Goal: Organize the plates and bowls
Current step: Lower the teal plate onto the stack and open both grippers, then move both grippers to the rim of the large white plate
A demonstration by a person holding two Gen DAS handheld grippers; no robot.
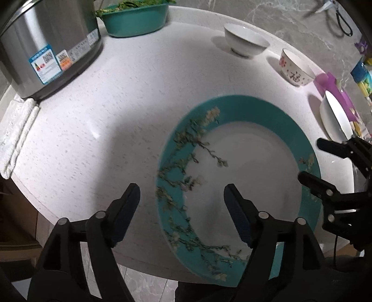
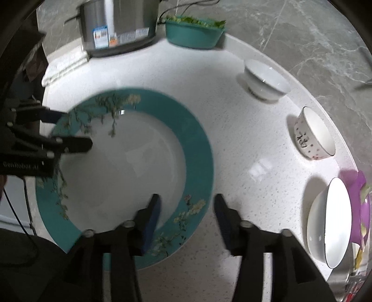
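The white bench (image 1: 97, 120) carries a teal-rimmed plate (image 1: 244, 162) at its near edge. White bowls (image 2: 267, 81) stand far right. My left fingers (image 1: 181, 209) and right fingers (image 2: 186, 218) stand wide, straddling opposite rims, gripping nothing.

A white speckled counter (image 1: 116, 120) carries a teal-rimmed plate (image 1: 255, 111) under the fingers; beyond them stand three bowls (image 1: 245, 43), a steel pot (image 1: 46, 46), a green basin (image 1: 134, 19) and a folded cloth (image 1: 16, 125).

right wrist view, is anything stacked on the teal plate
No, the teal plate lies bare on the counter, and the three bowls sit apart from it along the far edge.
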